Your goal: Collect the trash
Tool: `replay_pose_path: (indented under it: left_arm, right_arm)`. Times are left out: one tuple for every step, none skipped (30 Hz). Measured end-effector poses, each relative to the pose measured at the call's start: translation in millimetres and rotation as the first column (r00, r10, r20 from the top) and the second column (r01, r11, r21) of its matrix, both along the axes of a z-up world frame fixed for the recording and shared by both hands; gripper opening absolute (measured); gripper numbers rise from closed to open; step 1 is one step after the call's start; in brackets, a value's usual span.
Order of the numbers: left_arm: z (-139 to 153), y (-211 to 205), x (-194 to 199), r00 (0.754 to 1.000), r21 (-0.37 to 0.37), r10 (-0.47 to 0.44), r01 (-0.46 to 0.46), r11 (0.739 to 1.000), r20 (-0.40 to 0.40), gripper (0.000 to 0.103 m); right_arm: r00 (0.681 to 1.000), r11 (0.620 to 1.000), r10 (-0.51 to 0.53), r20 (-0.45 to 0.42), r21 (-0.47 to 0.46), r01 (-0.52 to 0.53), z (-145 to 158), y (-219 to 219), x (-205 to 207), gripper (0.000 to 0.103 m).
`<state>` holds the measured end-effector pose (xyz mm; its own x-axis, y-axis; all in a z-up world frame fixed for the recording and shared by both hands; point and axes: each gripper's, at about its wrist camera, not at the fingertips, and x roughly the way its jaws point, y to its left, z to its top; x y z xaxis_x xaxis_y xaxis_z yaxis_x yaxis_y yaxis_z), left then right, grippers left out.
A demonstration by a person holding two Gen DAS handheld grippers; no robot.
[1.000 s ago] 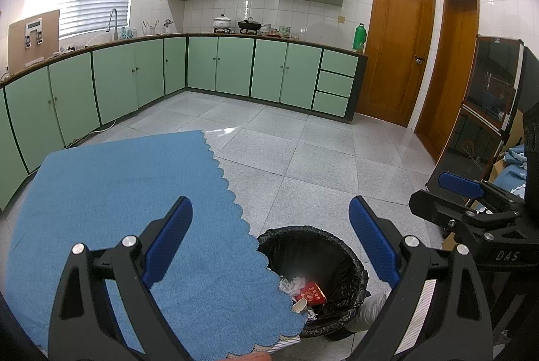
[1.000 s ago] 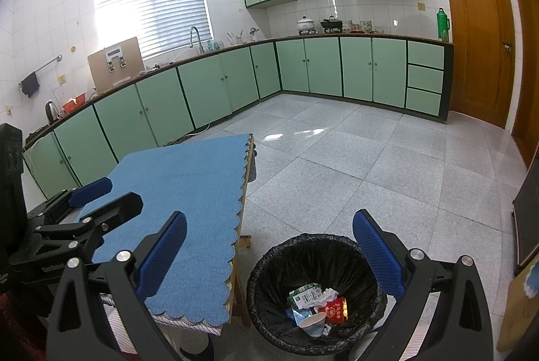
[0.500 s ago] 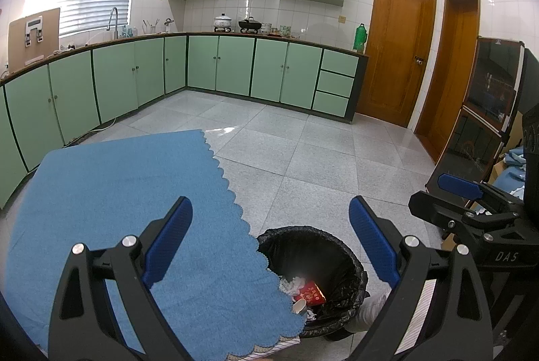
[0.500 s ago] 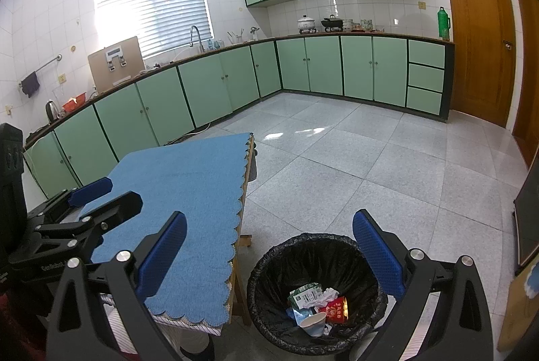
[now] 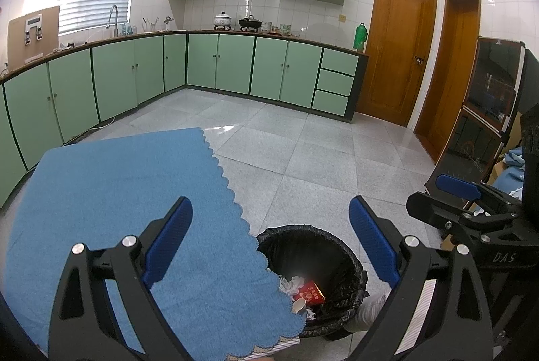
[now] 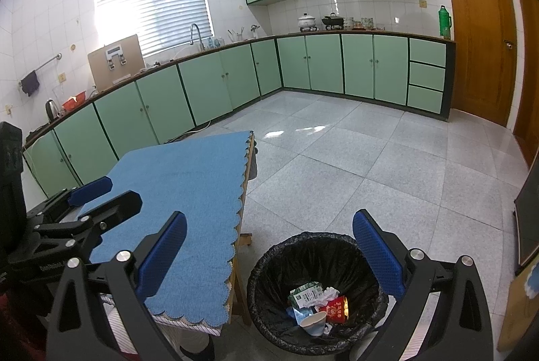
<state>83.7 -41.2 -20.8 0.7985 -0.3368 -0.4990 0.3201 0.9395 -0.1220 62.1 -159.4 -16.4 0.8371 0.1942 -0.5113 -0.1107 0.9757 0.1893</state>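
Green cabinets (image 6: 161, 101) are seen along the far left wall under a bright window. The desk (image 6: 182, 185), covered by a blue scalloped cloth (image 5: 128, 192), is found at left, its surface bare. The left tool (image 5: 269, 236) is held above the cloth's right edge, its blue pads spread wide, nothing between them. In the right wrist view the same left tool (image 6: 97, 192) is noted low at the left, over the desk's near corner. The bin (image 6: 316, 287), lined with a black bag, stands on the tiled floor just beside the desk's right side. Trash is seen inside it: a green-and-white carton (image 6: 305, 292), crumpled white paper (image 6: 328, 293), a red packet (image 6: 335, 310) and a white cup (image 6: 313, 322). The right tool (image 6: 269, 246) is held over the bin, jaws wide apart and empty. Wooden doors (image 5: 397, 47) are recorded at the far right.
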Motion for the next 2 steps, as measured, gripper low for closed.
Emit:
replay_pose_path:
  left_arm:
    - [-0.4,-0.3,0.1,1.000,0.001,0.000,0.000,1.000,0.000,0.091]
    - [-0.6,-0.8,0.2,1.000,0.001,0.000,0.000,1.000,-0.001,0.091]
  right_arm:
    - [1.000,1.000,0.000,0.000,0.000,0.000,0.1,0.1,0.0,0.097]
    - [1.000,1.000,0.000,0.000,0.000,0.000,0.1,0.1,0.0,0.097]
